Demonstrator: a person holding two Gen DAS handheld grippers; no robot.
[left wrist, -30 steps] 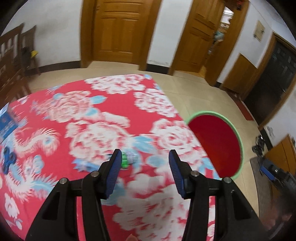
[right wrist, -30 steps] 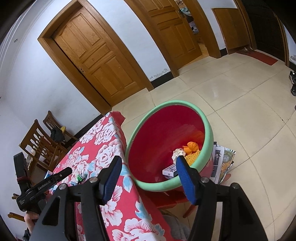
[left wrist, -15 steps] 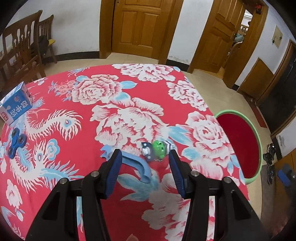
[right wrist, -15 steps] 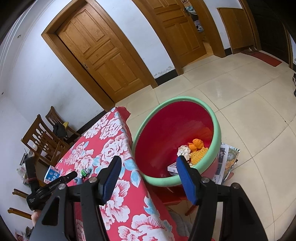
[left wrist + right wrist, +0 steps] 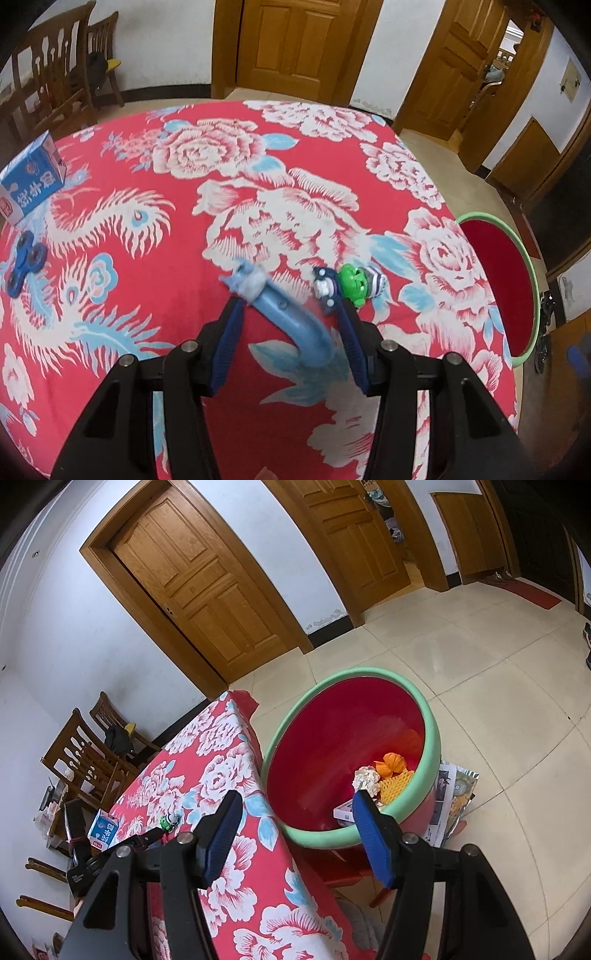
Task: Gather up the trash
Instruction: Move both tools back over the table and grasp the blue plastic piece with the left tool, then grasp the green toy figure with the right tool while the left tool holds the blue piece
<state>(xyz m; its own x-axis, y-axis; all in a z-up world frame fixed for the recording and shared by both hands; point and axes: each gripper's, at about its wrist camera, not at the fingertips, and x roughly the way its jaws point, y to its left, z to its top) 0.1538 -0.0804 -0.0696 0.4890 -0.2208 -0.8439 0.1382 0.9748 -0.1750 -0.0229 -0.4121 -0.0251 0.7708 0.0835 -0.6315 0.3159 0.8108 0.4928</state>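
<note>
Here, curved blue plastic piece [image 5: 291, 321], frayed pale tip, between left gripper [image 5: 290, 332] open jaws

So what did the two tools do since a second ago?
The left tool moved in over the tablecloth toward the curved blue piece, which now lies between its open fingers, not gripped. The green toy sits just beyond. The right tool stayed open by the red tub.
</note>
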